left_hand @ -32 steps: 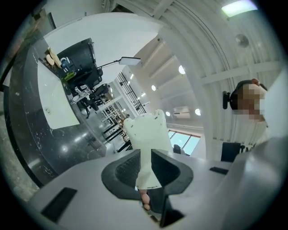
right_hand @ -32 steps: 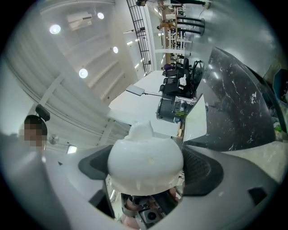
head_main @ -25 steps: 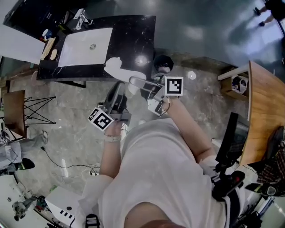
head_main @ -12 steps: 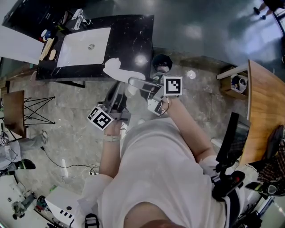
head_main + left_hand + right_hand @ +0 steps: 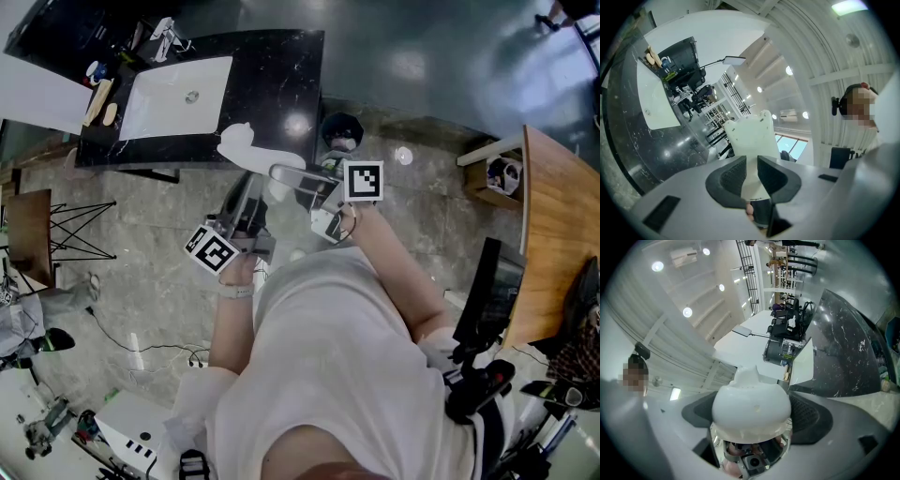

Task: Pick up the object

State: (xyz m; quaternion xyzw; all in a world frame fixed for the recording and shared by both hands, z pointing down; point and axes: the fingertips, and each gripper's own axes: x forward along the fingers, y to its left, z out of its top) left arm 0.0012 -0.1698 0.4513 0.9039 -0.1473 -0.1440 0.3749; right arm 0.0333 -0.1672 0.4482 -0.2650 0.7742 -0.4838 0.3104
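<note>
I hold both grippers up in front of me over a stone floor. My left gripper (image 5: 751,169) is shut on a flat white plastic piece (image 5: 751,137) that sticks up between its dark ribbed pads (image 5: 733,173). My right gripper (image 5: 752,414) is shut on a white rounded, dome-like object (image 5: 751,405) that fills the gap between its jaws. In the head view the left gripper (image 5: 246,195) points toward a white shape (image 5: 242,142) near the counter edge. The right gripper (image 5: 292,178) reaches leftward beside it. Which white part belongs to which gripper is unclear from above.
A black marble counter (image 5: 281,84) with a white sink (image 5: 178,94) and a faucet (image 5: 169,36) lies ahead. A black bin (image 5: 342,131) stands by its corner. A wooden table (image 5: 555,234) is on the right, a folding rack (image 5: 75,234) on the left.
</note>
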